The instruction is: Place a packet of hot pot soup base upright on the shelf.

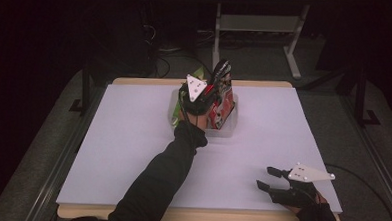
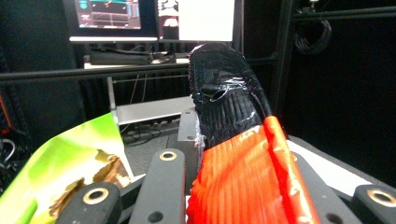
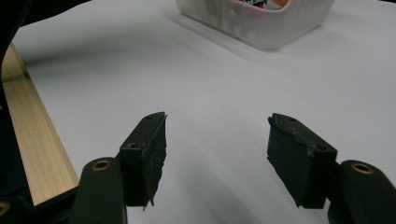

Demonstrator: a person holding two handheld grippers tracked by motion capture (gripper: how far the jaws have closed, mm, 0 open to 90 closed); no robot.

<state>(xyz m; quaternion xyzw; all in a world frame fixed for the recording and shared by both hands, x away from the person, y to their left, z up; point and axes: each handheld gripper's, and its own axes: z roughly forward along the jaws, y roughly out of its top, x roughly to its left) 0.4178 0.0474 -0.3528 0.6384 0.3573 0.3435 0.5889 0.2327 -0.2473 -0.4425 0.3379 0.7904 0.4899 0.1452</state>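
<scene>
In the high view, the left gripper [image 1: 204, 98] is at the far middle of the table [image 1: 132, 138], over a clear plastic bin [image 1: 231, 124]. It holds a red and black snack bag [image 1: 223, 94] standing upright in the bin, and a green bag [image 1: 176, 114] stands just to its left. The right gripper [image 1: 270, 179] rests near the right front edge, well apart from the bin.

In the left gripper view, the jaws are closed on the red and black snack bag [image 2: 243, 163], with the green bag [image 2: 60, 163] at the left.

In the right gripper view, the right gripper [image 3: 217, 154] has its jaws spread apart with bare table between them, and the bin [image 3: 261, 28] is far ahead.
</scene>
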